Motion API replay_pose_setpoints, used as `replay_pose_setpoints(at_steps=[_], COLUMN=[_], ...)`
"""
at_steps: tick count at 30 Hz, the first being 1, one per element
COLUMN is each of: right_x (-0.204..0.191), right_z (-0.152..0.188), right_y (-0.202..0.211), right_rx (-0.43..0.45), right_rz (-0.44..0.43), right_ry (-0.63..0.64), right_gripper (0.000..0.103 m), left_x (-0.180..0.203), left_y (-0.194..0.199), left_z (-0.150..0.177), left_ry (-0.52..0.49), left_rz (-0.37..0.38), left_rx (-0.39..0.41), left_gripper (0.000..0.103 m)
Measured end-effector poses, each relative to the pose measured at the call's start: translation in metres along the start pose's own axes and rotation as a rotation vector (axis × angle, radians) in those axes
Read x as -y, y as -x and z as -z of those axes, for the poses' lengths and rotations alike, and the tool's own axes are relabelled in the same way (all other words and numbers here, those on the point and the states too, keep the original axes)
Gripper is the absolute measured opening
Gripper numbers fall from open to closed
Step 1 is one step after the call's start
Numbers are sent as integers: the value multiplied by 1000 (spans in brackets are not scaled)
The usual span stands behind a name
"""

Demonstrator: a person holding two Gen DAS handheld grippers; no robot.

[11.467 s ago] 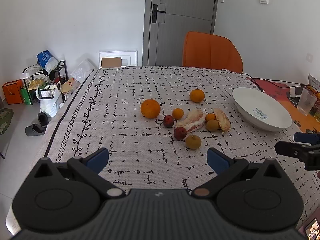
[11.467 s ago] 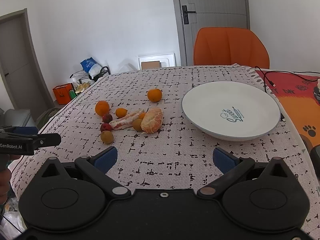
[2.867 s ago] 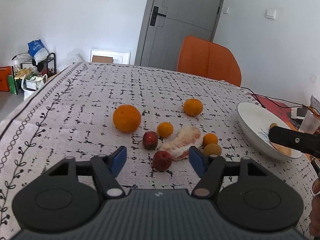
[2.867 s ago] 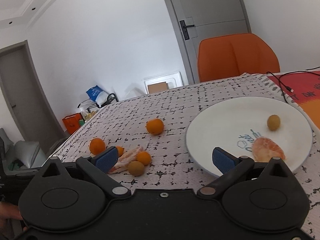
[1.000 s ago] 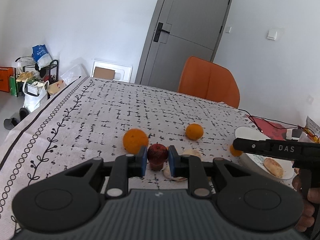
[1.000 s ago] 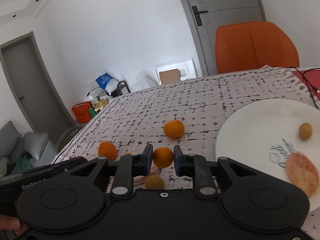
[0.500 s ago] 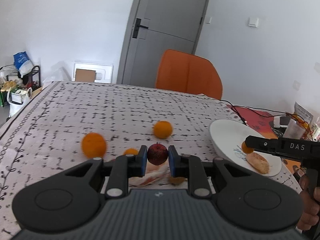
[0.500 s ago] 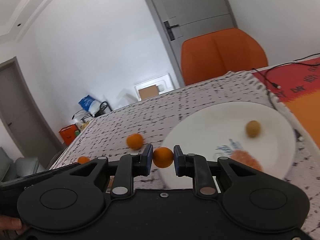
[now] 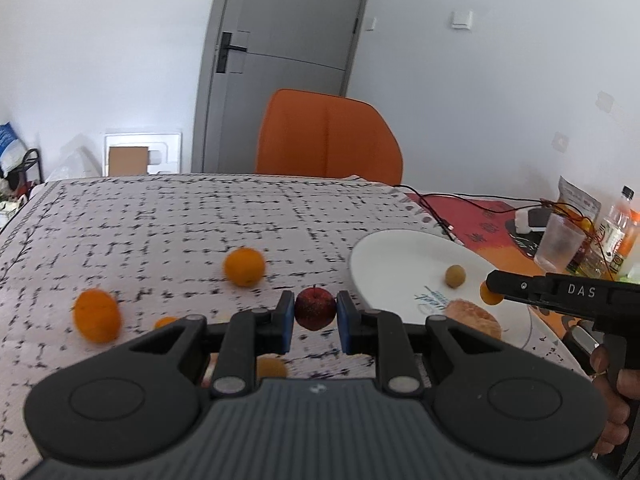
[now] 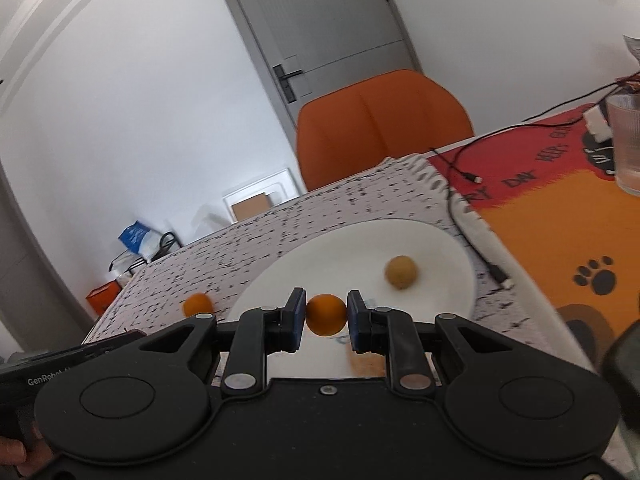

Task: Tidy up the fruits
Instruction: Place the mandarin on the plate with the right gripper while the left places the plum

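Observation:
My left gripper (image 9: 315,312) is shut on a small red apple (image 9: 315,308) and holds it above the tablecloth, just left of the white plate (image 9: 384,256). My right gripper (image 10: 326,316) is shut on a small orange (image 10: 326,314) above the plate (image 10: 352,248); it also shows in the left wrist view (image 9: 491,293). On the plate lie a small brown fruit (image 10: 401,272) and a peeled citrus piece (image 9: 472,316). Two oranges (image 9: 244,266) (image 9: 97,315) and smaller fruits (image 9: 272,367) lie on the cloth.
An orange chair (image 9: 328,136) stands at the table's far edge. A glass (image 9: 558,242), bottles (image 9: 618,224) and cables (image 10: 468,184) sit on the red-orange mat right of the plate. Bags and a rack stand on the floor at the left.
Both grippers have moved right toward the plate with their fruits. The right gripper now holds the small orange over the plate; the left has brought the apple near the plate's left rim.

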State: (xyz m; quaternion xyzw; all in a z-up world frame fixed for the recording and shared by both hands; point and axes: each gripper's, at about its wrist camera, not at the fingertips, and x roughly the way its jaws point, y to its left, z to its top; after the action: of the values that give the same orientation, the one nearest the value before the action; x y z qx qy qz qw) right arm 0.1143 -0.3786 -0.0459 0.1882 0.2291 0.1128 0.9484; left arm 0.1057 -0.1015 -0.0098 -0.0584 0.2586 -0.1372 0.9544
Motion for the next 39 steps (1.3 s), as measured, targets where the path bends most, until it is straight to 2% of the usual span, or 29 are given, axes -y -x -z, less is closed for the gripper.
replay_pose_setpoints(at_steps=[9, 13, 20, 22, 24, 28, 31, 33, 34, 36, 37, 39], right_x=[23, 26, 31, 31, 32, 31, 29, 28, 27, 25, 24, 22], right_z=[1, 3, 8, 9, 10, 10, 11, 12, 12, 12, 13, 13], right_y=[6, 7, 14, 16, 17, 18, 19, 20, 19, 19, 18, 17], right_rx=[13, 19, 23, 27, 34, 40, 49, 50, 51, 49, 51, 48], right_rz=[36, 47, 41, 39, 49, 46, 52, 53, 55, 72, 78, 76], right_ry=[-26, -28, -27, -29, -33, -29, -21, -19, -18, -16, -13, -8], right_gripper=[21, 32, 33, 37, 39, 41, 49, 51, 55, 64, 64, 65], left_x=[27, 39, 55, 59, 62, 63, 60, 55, 54, 49, 46, 40], left_y=[-20, -29, -40, -43, -44, -43, -41, -40, -39, -35, -32, -28], left_z=[-4, -5, -8, -9, -10, -12, -12, -12, -12, -12, -13, -13], left_ry=[-44, -65, -100, -103, -112, -115, -113, -108, -107, -105, -101, -88], left_rz=[39, 58, 86, 87, 73, 59, 37, 15, 4, -20, -32, -50], left_rx=[-22, -33, -50, -55, -55, -59, -65, -66, -65, -55, -49, -40], left_gripper=[21, 21, 21, 21, 25, 26, 32, 41, 43, 54, 57, 72])
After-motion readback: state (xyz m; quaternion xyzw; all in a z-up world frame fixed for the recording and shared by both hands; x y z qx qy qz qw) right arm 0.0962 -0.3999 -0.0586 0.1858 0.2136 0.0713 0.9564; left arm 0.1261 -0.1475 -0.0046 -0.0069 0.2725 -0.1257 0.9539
